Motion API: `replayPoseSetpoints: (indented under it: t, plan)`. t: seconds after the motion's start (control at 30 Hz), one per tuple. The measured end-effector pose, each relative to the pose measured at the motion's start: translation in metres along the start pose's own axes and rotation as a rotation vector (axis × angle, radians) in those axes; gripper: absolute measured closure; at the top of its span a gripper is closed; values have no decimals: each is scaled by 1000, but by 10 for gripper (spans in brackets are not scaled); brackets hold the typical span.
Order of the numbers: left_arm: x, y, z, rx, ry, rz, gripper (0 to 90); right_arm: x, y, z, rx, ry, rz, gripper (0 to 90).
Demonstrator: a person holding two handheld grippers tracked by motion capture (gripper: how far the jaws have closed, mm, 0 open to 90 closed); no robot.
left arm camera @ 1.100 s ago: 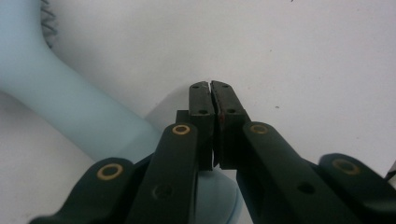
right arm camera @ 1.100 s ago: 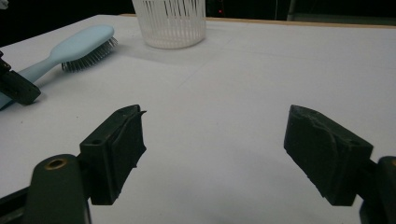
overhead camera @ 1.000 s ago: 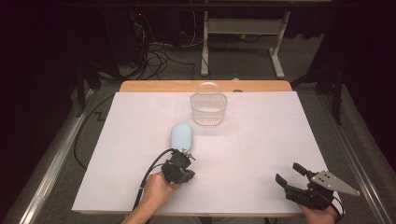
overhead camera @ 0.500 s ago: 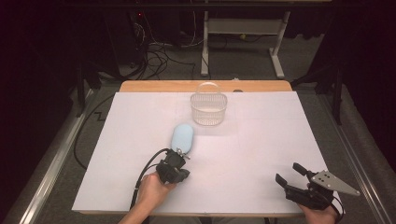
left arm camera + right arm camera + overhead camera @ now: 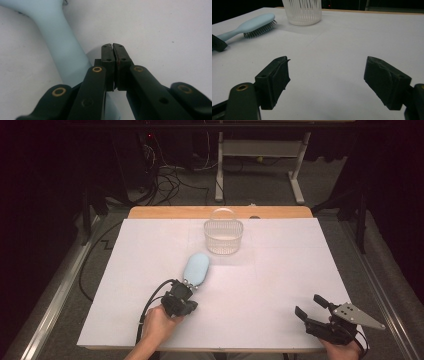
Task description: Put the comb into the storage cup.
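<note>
Two tongs work this tabletop [image 5: 125, 270], and the near edge is where both hands sit. The right tongs [image 5: 325, 82] rest low at the near right corner, jaws spread wide and holding nothing, pointing across the white surface toward the far left. The left tongs [image 5: 113, 53] are clenched — their two black pads meet with no gap, and nothing sits between them. The pale blue hairbrush [image 5: 196, 268] lies just ahead of them; in the left gripper view its handle [image 5: 62, 50] runs along the left side of the shut jaws, passing beside and under them rather than inside.

The step in hand looks like taking hold of the brush by its handle, and that grip is not yet made. The next move probably calls for opening the left tongs, shifting toward the handle and closing across it.

The left hand [image 5: 159, 322] comes in from the near edge, angled up and to the right in line with the brush. Farther off, a clear ribbed basket [image 5: 223, 236] stands upright near the far edge — a likely place for the brush.
</note>
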State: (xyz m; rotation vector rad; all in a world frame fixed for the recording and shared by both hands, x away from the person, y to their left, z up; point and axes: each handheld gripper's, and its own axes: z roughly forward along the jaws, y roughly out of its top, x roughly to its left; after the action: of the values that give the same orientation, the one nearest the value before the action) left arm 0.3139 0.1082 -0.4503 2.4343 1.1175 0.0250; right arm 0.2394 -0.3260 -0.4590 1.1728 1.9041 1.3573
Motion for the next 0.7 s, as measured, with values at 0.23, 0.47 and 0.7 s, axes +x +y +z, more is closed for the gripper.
replayPoseSetpoints:
  t: [0.23,0.47,0.7]
  plan:
    - [4,-4,-3,0,20,-6,866,0,0,0,-1,-2,1,206]
    - [9,-7,-5,2,36,-16,867,0,0,0,-4,0,4,206]
    - [14,-8,-7,0,76,-27,868,-1,0,0,-3,-2,6,206]
